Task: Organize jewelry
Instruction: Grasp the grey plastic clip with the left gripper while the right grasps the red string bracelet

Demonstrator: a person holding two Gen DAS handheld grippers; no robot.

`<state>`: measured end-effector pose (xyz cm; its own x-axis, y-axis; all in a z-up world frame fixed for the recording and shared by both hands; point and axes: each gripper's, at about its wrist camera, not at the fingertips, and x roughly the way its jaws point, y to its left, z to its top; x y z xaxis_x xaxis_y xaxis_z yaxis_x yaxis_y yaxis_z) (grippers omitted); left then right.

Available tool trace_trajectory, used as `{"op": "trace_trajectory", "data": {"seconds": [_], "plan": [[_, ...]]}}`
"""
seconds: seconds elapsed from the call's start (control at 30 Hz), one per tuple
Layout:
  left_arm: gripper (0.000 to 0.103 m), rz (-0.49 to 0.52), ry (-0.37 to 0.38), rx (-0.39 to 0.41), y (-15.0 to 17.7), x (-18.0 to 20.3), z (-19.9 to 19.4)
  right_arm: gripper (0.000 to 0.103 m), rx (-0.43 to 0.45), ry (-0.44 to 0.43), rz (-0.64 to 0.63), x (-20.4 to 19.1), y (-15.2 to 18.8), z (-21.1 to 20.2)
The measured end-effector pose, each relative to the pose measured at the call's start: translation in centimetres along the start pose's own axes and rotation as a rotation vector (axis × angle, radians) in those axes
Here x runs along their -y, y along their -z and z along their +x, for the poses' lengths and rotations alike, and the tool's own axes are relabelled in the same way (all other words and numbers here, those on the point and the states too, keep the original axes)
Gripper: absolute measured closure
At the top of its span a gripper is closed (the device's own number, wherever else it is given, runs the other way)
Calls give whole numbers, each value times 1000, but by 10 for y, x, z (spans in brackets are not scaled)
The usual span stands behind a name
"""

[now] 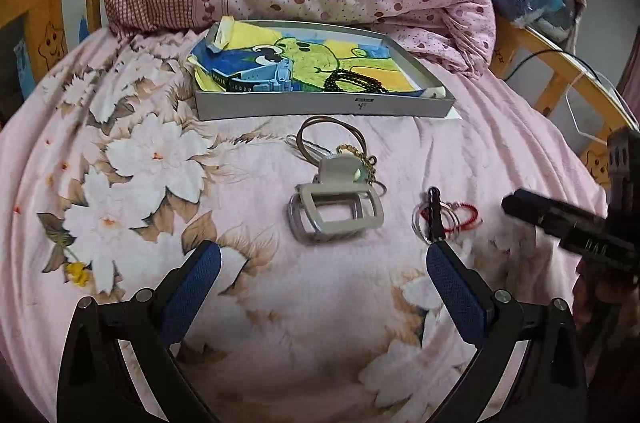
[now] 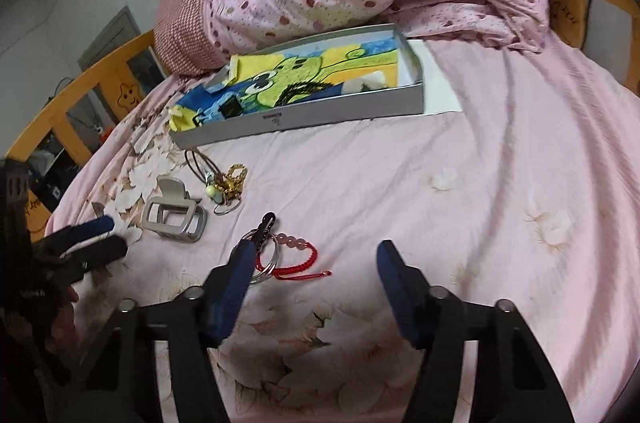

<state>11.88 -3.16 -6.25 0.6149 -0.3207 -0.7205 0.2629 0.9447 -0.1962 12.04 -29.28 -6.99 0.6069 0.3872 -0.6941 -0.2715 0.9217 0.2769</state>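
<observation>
Left wrist: box (image 1: 324,105) label unreadable; left claw (image 1: 322,263) apart — right claw (image 2: 312,259) apart, empty.

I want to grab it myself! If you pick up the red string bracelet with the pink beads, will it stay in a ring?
Probably not. The red string bracelet is thin cord lying loosely, so it would likely droop. Its beads may swing, and the silver rings touching it could snag.
</observation>
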Motion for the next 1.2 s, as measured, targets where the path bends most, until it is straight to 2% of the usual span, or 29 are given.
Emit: {"op": "trace_trajectory", "data": {"seconds": [0.13,0.3,0.43,0.57,0.73,0.83,0.87,0.97,1.03,1.2], "plan": [[5,-41,9,-3,-11,-8,9,61,-4,-20,-25,-1,-5,15],[19,-60,5,-24,-22,-16,23,69,-11,-19,-81,-7,-8,27],[27,-50,-4,-53,-24,-18,35,77,-55,2,-105,-8,-5,37],[37,-58,-5,-92,-23,-21,48,80,-104,28,-116,-6,2,44],[44,-69,0,-101,-24,-19,51,80,-124,47,-147,-10,6,45],[55,-56,11,-104,-24,-13,51,81,-134,54,-150,-12,7,46],[61,-44,17,-104,-23,-11,50,82,-138,56,-153,-13,8,46],[64,-8,0,-101,-23,-2,48,89,-154,47,-156,-16,9,46],[66,5,-11,-97,-21,1,47,98,-159,45,-158,-18,9,45],[76,-10,-5,-83,-18,2,37,100,-107,75,-192,-26,8,34]]}}
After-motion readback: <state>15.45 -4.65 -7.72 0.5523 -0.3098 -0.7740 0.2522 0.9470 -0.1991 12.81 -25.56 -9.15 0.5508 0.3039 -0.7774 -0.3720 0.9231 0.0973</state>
